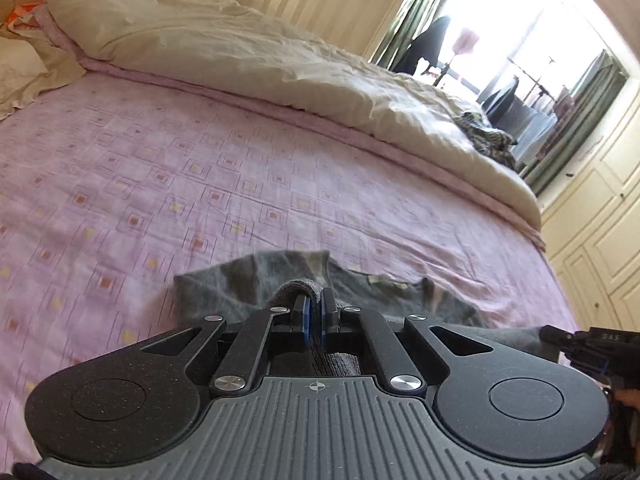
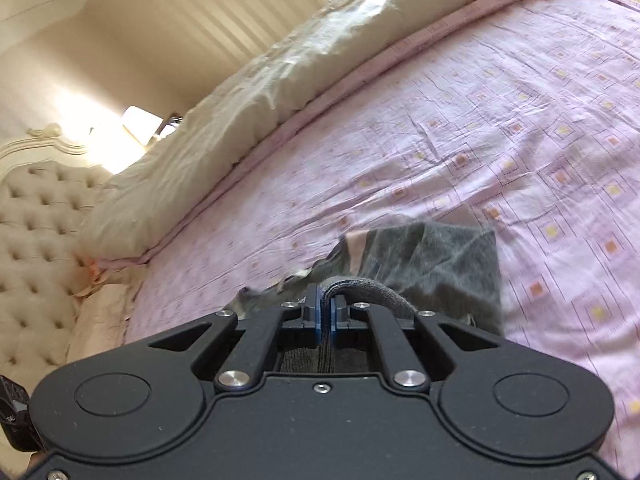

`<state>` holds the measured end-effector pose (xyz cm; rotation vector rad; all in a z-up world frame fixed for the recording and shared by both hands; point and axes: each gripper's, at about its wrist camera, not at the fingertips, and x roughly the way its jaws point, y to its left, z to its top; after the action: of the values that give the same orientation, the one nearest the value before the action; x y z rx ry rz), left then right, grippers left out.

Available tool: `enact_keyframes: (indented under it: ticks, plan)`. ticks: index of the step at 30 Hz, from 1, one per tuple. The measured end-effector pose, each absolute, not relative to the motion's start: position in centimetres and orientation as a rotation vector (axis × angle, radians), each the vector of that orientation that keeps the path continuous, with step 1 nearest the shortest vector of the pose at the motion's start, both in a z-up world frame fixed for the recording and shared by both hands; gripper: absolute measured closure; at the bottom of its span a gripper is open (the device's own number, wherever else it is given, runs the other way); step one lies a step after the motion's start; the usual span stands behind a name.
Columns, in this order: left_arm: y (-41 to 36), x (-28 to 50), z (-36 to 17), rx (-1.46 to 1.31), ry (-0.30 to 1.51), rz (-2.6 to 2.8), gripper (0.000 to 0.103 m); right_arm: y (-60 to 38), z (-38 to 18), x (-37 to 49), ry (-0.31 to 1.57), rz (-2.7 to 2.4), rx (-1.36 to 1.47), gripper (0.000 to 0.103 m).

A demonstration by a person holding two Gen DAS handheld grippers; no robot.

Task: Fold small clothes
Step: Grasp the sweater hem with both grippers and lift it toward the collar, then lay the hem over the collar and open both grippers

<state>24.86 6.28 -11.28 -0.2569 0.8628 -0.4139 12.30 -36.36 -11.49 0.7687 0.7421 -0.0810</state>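
Grey garment (image 1: pixel 256 280), pink bedsheet (image 1: pixel 160 184) with square pattern, cream duvet (image 1: pixel 224 36), blue-padded black fingers (image 1: pixel 307 314)

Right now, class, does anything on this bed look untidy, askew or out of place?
Yes. The cream duvet is pushed into a rumpled heap along the far side of the pink sheet. A dark patterned cloth lies crumpled on it near the window. The grey garment is simply mid-fold.

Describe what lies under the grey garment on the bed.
Around the grey garment, pink patterned bedsheet shows, so it probably continues beneath. Anything directly under the fabric is covered.
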Motion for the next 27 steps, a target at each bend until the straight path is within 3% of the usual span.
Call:
enact_keyframes:
  ticks: [12,16,18,19,20,27]
  plan:
    - [4.8,32.6,-17.7,-0.164,0.998,-0.360,0.098,-36.7,-17.8,20.0,0.923,-0.180,0.682,0.091]
    - [4.6,34.0,-18.6,-0.152,1.030,-0.368,0.095,-36.6,-18.7,21.3,0.953,-0.207,0.649,0.084]
    - [4.7,34.8,-18.7,-0.159,1.038,-0.346,0.082,-36.8,-18.6,21.3,0.930,-0.216,0.660,0.067]
    - [4.9,35.0,-18.6,-0.158,1.029,-0.322,0.068,-36.9,-18.3,21.2,0.908,-0.229,0.657,0.047]
    - [5.1,35.0,-18.3,-0.158,1.009,-0.305,0.065,-36.9,-17.8,21.0,0.881,-0.245,0.645,0.035]
    - [4.7,32.6,-15.6,-0.065,0.929,-0.329,0.058,-34.1,-14.2,19.6,0.796,-0.207,0.466,0.035]
